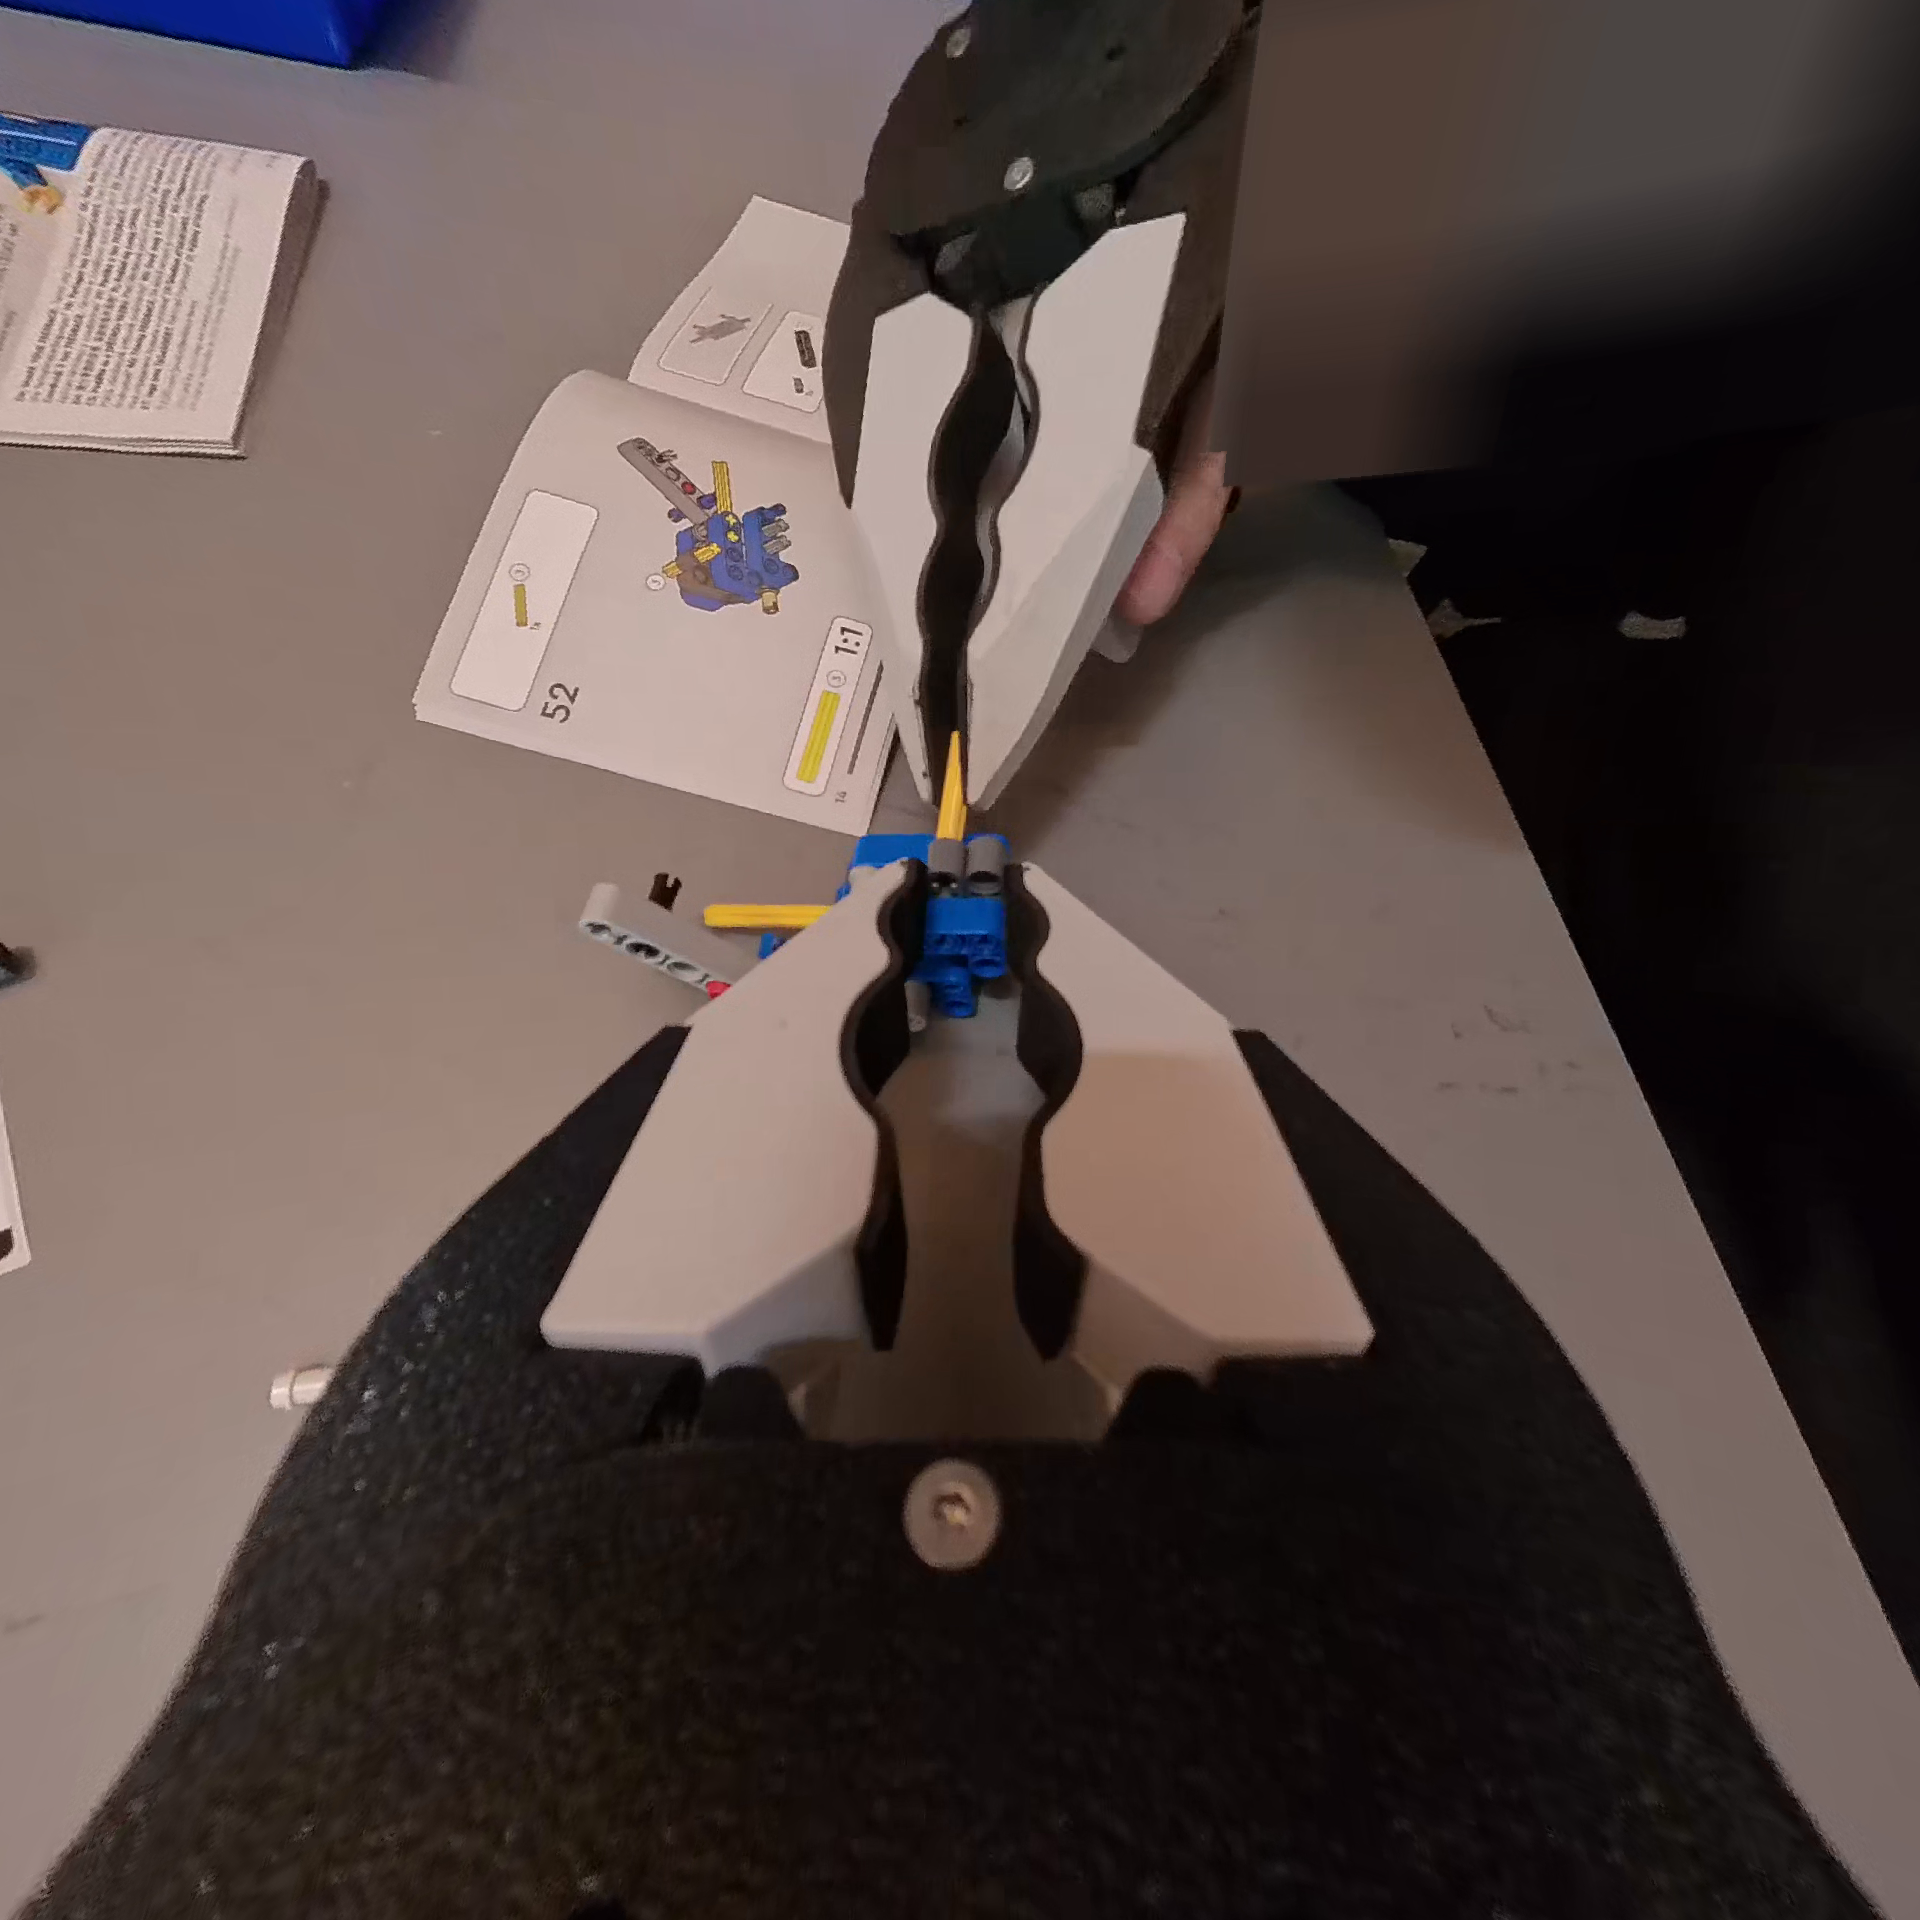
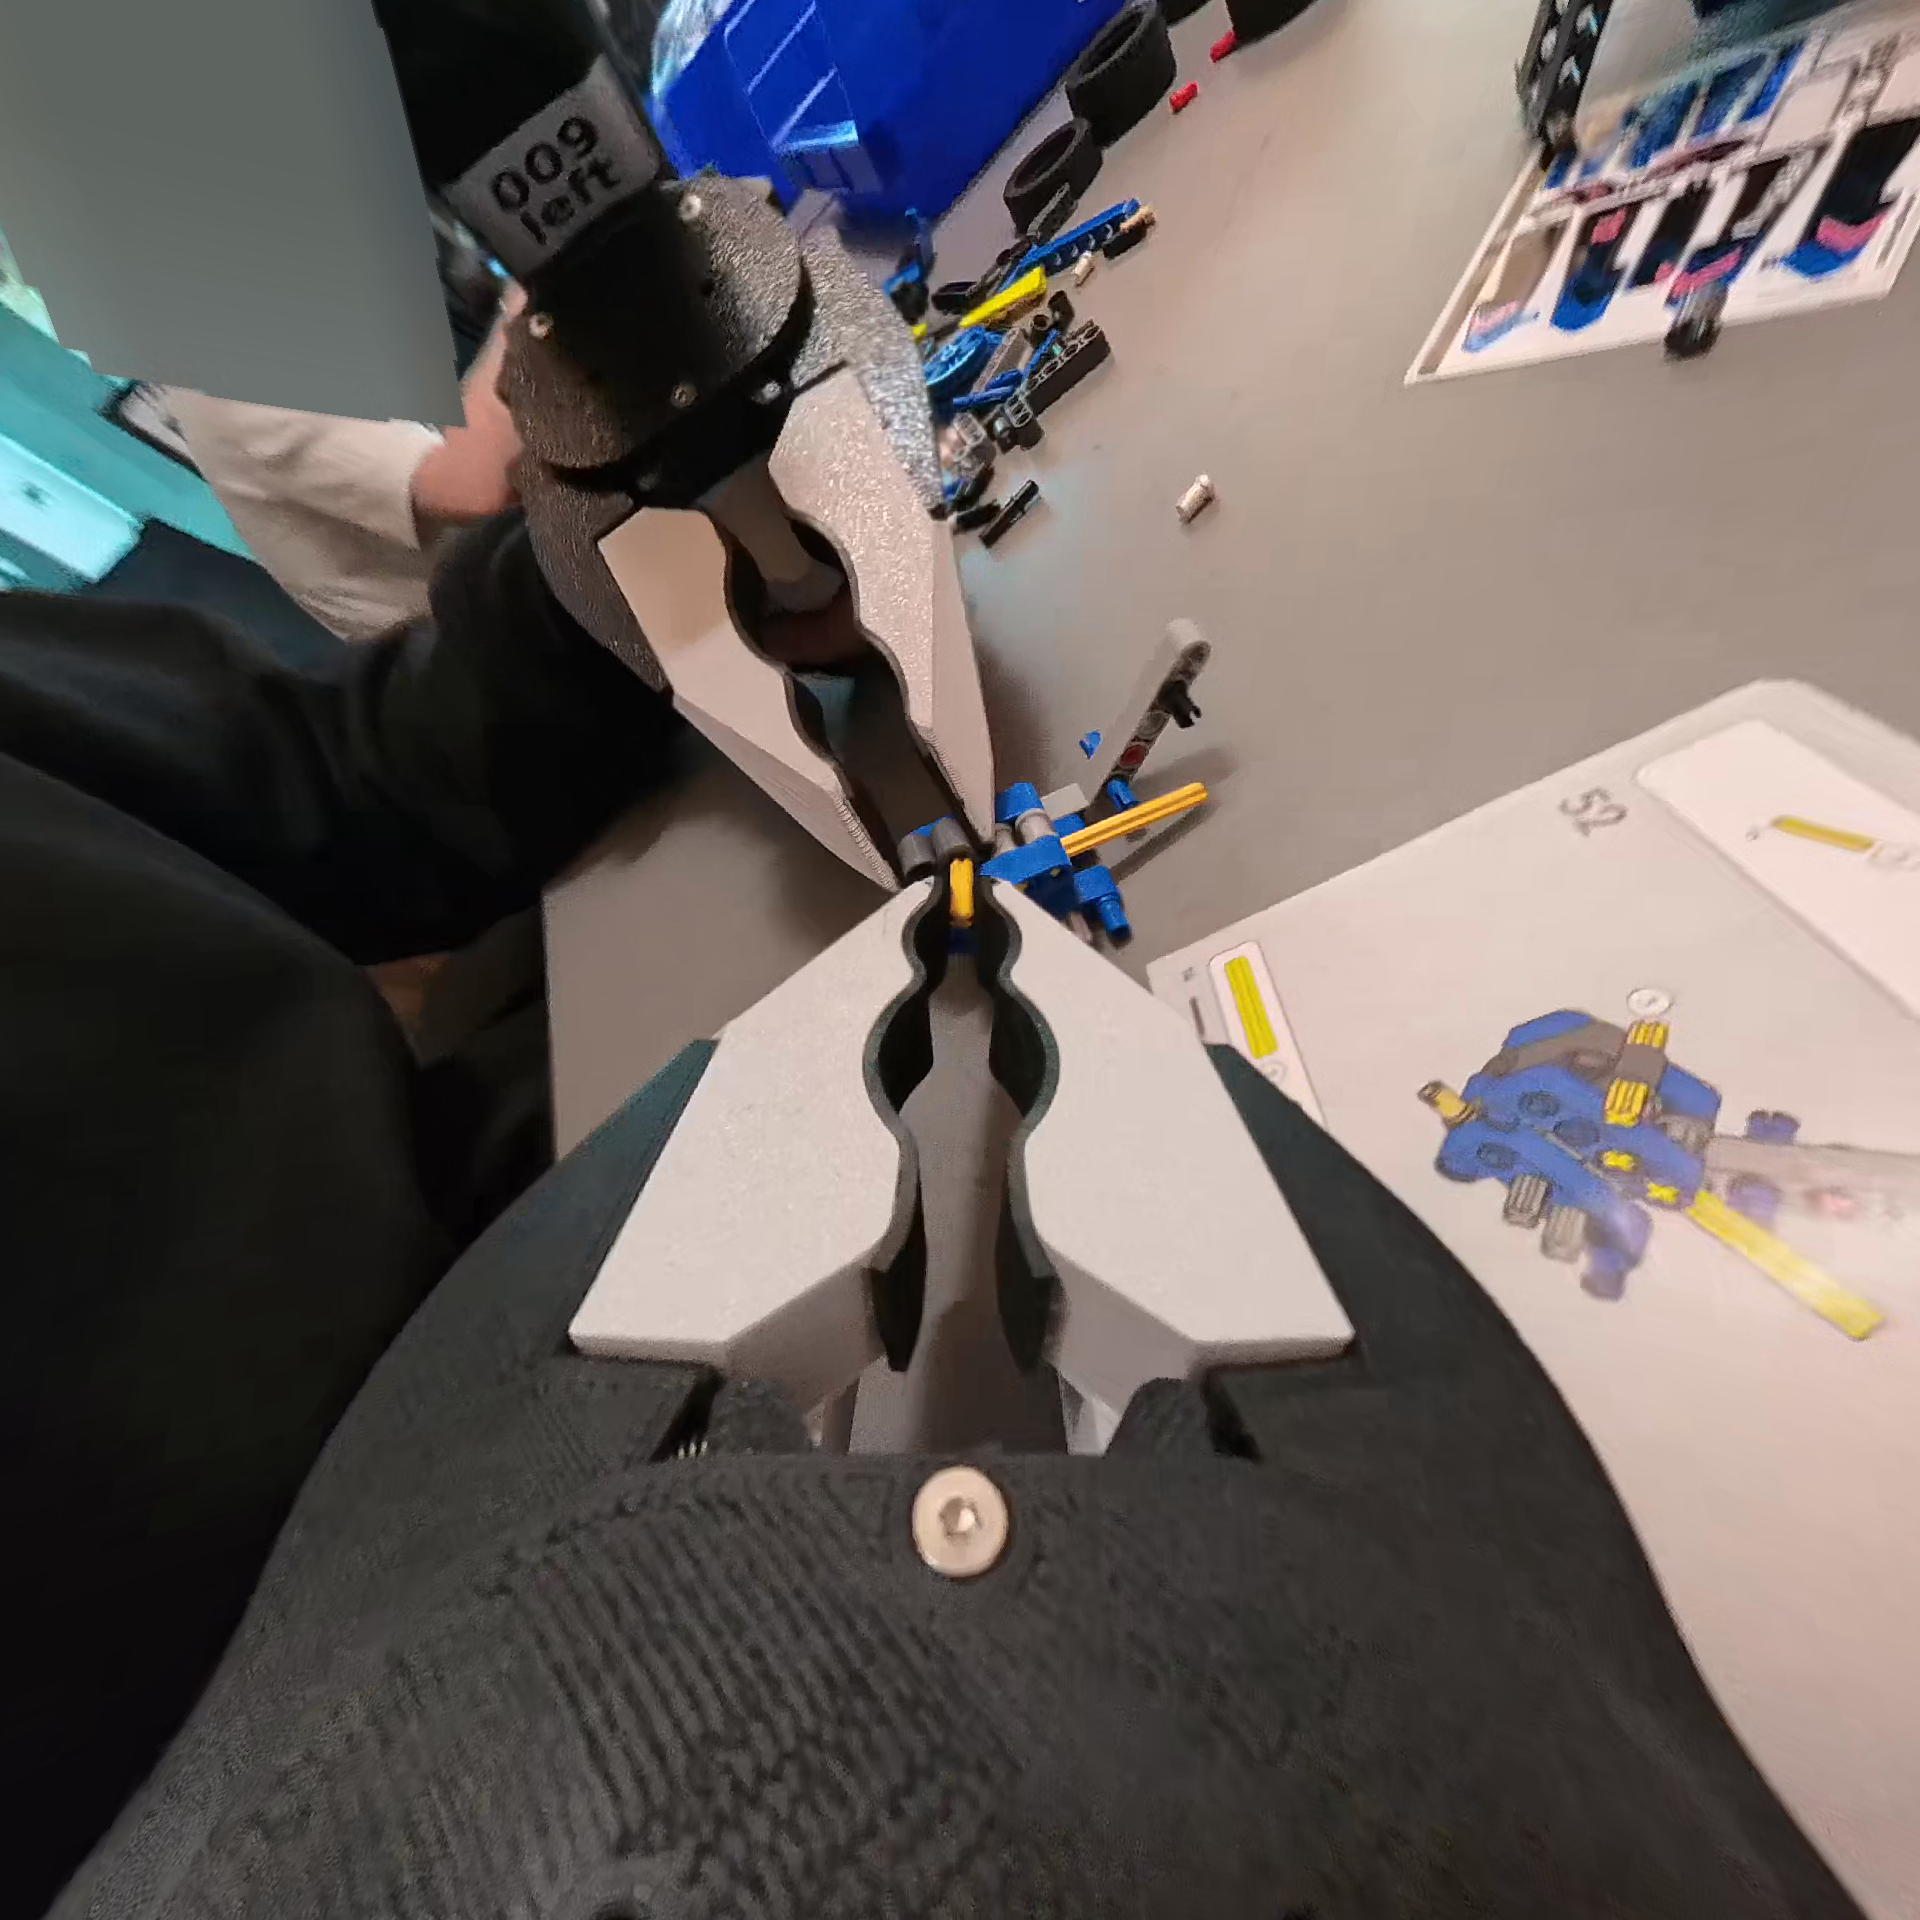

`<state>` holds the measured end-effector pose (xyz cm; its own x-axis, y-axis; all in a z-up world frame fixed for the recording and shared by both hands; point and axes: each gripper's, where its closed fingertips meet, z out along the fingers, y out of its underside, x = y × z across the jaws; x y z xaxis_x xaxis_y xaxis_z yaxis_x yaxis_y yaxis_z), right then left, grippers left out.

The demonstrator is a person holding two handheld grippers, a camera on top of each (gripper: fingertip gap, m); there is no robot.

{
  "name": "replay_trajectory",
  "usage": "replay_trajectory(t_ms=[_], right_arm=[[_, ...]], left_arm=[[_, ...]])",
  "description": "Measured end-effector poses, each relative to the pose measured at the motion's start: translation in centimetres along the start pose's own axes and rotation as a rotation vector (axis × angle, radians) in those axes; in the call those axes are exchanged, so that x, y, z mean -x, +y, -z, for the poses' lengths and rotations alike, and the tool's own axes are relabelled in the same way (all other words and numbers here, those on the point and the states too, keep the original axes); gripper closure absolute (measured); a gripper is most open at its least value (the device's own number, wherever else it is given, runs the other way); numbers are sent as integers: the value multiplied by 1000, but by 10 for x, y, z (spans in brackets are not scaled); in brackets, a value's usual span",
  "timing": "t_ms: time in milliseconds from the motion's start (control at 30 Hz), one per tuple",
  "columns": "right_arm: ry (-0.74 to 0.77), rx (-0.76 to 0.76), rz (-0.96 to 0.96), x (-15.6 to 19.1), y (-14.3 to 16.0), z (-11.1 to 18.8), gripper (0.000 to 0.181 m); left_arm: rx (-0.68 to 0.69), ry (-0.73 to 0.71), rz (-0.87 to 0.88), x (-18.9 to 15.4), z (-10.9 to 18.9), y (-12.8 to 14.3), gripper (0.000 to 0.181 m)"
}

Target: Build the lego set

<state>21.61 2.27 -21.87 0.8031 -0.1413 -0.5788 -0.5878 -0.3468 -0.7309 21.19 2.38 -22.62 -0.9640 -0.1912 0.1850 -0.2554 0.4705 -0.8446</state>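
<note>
My left gripper [image 1: 966, 878] is shut on a blue lego assembly [image 1: 961, 940] with grey pins on top, and holds it just above the grey table. A yellow axle [image 1: 764, 916] and a grey beam [image 1: 644, 940] stick out of its left side. My right gripper [image 1: 951, 805] comes in from above, shut on a second, short yellow axle [image 1: 951, 795] whose lower end touches the top of the assembly. In the right wrist view my right gripper [image 2: 961, 902] pinches that axle [image 2: 961, 883] right against the assembly [image 2: 1049, 847], which the left gripper [image 2: 940, 847] holds.
An open instruction booklet [image 1: 644, 603] lies just behind the assembly; it also shows in the right wrist view [image 2: 1558, 1039]. A folded leaflet [image 1: 145, 301] lies far left. Loose parts [image 2: 1018, 332], tyres [image 2: 1122, 62], a blue bin [image 2: 883, 83] and a picture sheet [image 2: 1662, 229] lie beyond. The table edge [image 1: 1558, 935] runs on the right.
</note>
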Motion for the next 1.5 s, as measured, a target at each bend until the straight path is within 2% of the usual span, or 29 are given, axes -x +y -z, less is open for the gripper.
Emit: replay_trajectory(t_ms=[67, 367, 467, 633, 1233, 1500], right_arm=[[-12, -12, -50, -1, 0, 0, 178], [76, 24, 11, -3, 7, -3, 178], [54, 32, 6, -3, 7, -3, 178], [118, 38, 318, 1, -1, 0, 178], [176, 124, 523, -1, 8, -5, 178], [283, 105, 826, -3, 4, -8, 178]], left_arm=[[0, 1, 2, 0, 0, 0, 169], [-1, 22, 27, 0, 0, 0, 169], [-2, 24, 29, 0, 0, 0, 169], [-2, 29, 34, 0, 1, 0, 169], [9, 81, 26, -2, 3, 2, 169], [10, 84, 21, -1, 6, 4, 169]])
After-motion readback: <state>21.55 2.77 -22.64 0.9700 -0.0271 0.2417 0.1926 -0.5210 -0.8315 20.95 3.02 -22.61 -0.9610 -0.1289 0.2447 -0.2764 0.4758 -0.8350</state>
